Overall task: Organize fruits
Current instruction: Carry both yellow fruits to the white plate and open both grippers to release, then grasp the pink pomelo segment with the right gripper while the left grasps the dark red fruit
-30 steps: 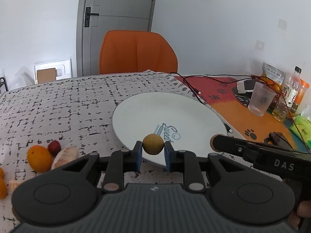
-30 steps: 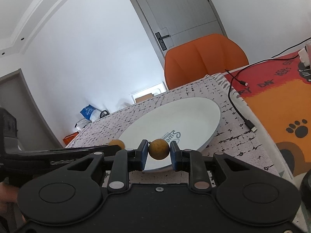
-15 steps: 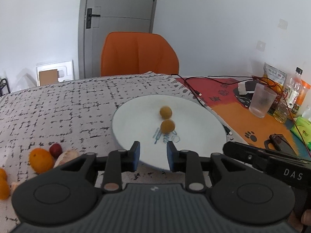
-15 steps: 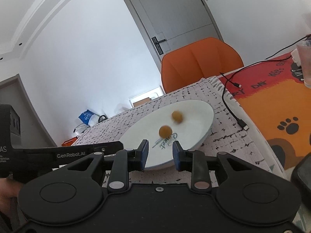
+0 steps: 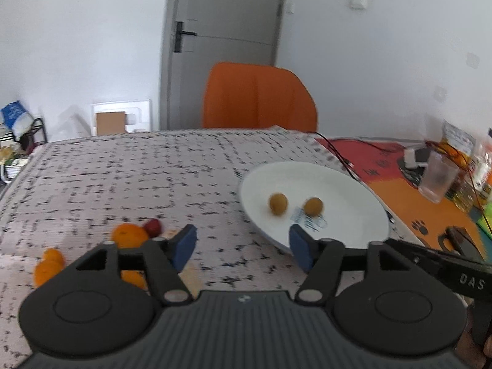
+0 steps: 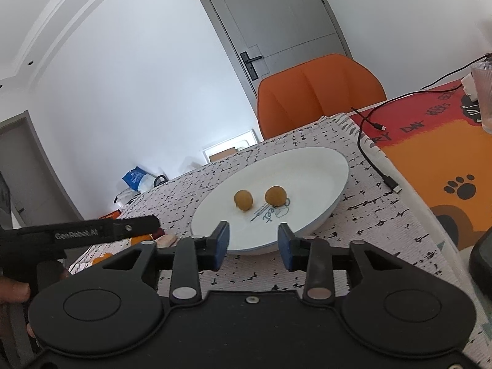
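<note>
Two small round yellow-brown fruits point(image 5: 278, 203) point(image 5: 313, 206) lie side by side on the white plate point(image 5: 347, 196), also seen in the right wrist view as fruits point(image 6: 243, 199) point(image 6: 275, 196) on the plate point(image 6: 319, 169). My left gripper point(image 5: 243, 247) hangs over the patterned cloth left of the plate, jaws opening, nothing between them. An orange point(image 5: 127, 235), a small red fruit point(image 5: 152, 226) and more orange pieces point(image 5: 49, 266) lie near its left finger. My right gripper point(image 6: 253, 244) sits at the plate's near rim, jaws opening and empty.
An orange chair point(image 5: 258, 95) stands behind the table. A black cable point(image 6: 369, 150) runs beside the plate. A clear plastic cup point(image 5: 436, 178), bottles and packets crowd the right side on the orange paw-print mat point(image 5: 409, 203). A dark object point(image 5: 458, 240) lies near the right edge.
Both grippers let go of their small fruits, which now rest on the plate. The left gripper opened wide and swung left toward the oranges; the right one opened a little and stayed put.
</note>
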Available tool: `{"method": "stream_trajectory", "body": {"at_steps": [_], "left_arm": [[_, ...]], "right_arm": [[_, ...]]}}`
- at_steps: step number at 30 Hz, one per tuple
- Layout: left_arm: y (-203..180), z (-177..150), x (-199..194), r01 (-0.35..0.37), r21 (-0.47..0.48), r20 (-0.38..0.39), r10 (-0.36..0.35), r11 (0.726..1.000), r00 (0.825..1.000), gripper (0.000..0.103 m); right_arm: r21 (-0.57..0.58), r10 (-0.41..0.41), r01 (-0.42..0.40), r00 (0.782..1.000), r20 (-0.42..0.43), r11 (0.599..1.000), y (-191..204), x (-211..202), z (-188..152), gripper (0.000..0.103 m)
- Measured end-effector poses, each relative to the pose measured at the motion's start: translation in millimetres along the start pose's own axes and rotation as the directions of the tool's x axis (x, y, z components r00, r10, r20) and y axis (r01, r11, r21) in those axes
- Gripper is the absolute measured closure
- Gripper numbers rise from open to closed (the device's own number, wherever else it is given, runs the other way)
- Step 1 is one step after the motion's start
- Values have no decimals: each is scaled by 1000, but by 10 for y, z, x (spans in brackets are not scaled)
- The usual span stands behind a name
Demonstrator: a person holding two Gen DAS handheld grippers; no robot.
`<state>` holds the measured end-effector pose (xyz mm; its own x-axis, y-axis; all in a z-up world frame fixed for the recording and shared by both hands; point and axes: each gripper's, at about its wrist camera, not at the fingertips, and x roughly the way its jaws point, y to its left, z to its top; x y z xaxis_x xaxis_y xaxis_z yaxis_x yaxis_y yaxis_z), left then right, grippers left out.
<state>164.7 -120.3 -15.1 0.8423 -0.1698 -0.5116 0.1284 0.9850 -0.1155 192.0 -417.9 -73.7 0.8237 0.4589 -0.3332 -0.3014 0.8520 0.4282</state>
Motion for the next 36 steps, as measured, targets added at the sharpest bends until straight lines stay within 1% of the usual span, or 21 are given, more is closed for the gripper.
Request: {"method": "stream_trajectory", "body": {"at_steps": [1, 2, 3, 5, 7, 11, 13, 18, 25, 29, 33, 35, 36], "left_arm": [[37, 2, -26, -8, -5, 7, 8, 1000, 1000, 26], [73, 4, -52, -17, -9, 13, 17, 1000, 1000, 22], [107, 4, -75, -26, -14, 19, 27, 1000, 999, 20], [185, 3, -122, -45, -27, 26, 46, 999, 999, 19], [258, -9, -158, -58, -38, 31, 59, 998, 998, 18], [412, -63, -228, -93, -62, 32, 95, 994, 995, 17], [495, -84, -272, -102, -76, 34, 104, 992, 994, 17], [673, -135, -348, -126, -106, 38, 130, 986, 991, 17], [900, -186, -393, -143, -156, 30, 149, 977, 988, 17], [978, -258, -397, -138, -171, 18, 144, 976, 989, 17], [1032, -347, -421, -106, -196, 15, 111, 975, 994, 17], [1038, -392, -427, -106, -193, 21, 112, 975, 994, 18], [1047, -413, -420, -104, -194, 19, 110, 976, 994, 20]], "right_arm": [[-5, -2, 2, 1000, 1, 1000, 15, -2, -1, 57], [-14, -4, 4, 1000, 1, 1000, 42, -2, -2, 56], [-21, -6, 6, 1000, 1, 1000, 65, -5, -6, 52], [-29, -6, 6, 1000, 3, 1000, 106, -9, -6, 47], [-33, -10, 10, 1000, 8, 999, 128, 3, -4, 40], [-31, -18, 18, 1000, 0, 999, 184, 59, -8, 39], [-40, -11, 11, 1000, -3, 999, 233, 78, -16, 35], [-72, 5, -6, 1000, -13, 997, 383, 128, -27, 32], [-104, 14, -17, 999, -30, 994, 553, 212, -34, 32], [-123, 22, -27, 999, -46, 992, 664, 270, -59, 32], [-142, 26, -35, 998, -63, 989, 768, 334, -84, 32], [-155, 28, -39, 997, -74, 987, 813, 369, -96, 32], [-158, 27, -40, 997, -78, 987, 829, 388, -95, 32]]}}
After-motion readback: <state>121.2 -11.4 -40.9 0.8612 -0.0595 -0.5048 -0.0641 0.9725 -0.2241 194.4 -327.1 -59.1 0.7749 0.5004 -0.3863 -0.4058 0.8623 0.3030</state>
